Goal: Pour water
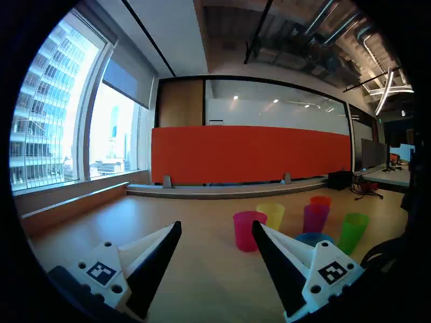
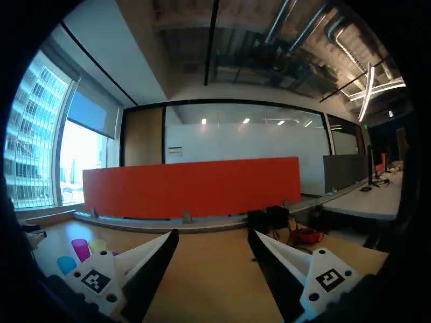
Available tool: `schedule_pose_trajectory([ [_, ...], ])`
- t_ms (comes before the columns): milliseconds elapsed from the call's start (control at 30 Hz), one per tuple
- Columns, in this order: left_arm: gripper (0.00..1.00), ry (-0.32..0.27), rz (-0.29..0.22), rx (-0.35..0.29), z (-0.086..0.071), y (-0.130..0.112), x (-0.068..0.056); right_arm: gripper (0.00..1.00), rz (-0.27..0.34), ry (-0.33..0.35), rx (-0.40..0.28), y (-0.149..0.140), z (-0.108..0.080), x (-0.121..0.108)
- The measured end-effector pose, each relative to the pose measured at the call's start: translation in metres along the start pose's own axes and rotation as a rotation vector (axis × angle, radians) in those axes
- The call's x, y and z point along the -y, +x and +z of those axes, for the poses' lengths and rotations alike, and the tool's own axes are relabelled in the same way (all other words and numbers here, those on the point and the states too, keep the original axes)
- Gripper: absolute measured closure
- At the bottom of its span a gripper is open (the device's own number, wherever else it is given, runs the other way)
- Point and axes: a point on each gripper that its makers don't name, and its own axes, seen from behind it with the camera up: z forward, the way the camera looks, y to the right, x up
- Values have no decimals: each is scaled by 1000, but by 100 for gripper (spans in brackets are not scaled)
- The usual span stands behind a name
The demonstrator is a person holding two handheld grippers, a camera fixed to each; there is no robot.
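Observation:
Several plastic cups stand upright in a cluster on the wooden table [image 1: 204,269]: a pink cup [image 1: 249,230] nearest, a yellow cup [image 1: 271,214], a purple cup [image 1: 314,217], an orange cup [image 1: 320,201], a green cup [image 1: 353,231] and a blue cup [image 1: 314,238] partly behind my right-hand finger. My left gripper [image 1: 215,225] is open and holds nothing, just short of the pink cup. In the right gripper view, a blue cup [image 2: 66,264], a pink cup [image 2: 81,248] and a yellow cup [image 2: 97,245] sit far left. My right gripper [image 2: 213,232] is open and holds nothing, over bare table.
An orange divider panel [image 1: 248,153] runs along the table's far edge. Large windows [image 1: 48,129] line the left side. Black boxes and cables [image 2: 272,218] with a red item [image 2: 304,235] lie at the far right of the table. Another desk [image 2: 366,202] stands beyond.

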Motion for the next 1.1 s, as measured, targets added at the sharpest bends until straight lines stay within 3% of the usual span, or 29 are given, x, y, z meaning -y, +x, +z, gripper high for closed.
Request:
schedule_pose_trajectory([
  [600,3,1,-1,2,0,-1,1,1,4,-2,-5,1,-3,-4],
  [1100,3,1,2,2,-1,-1,2,1,-21,37,0,-13,2,4],
])
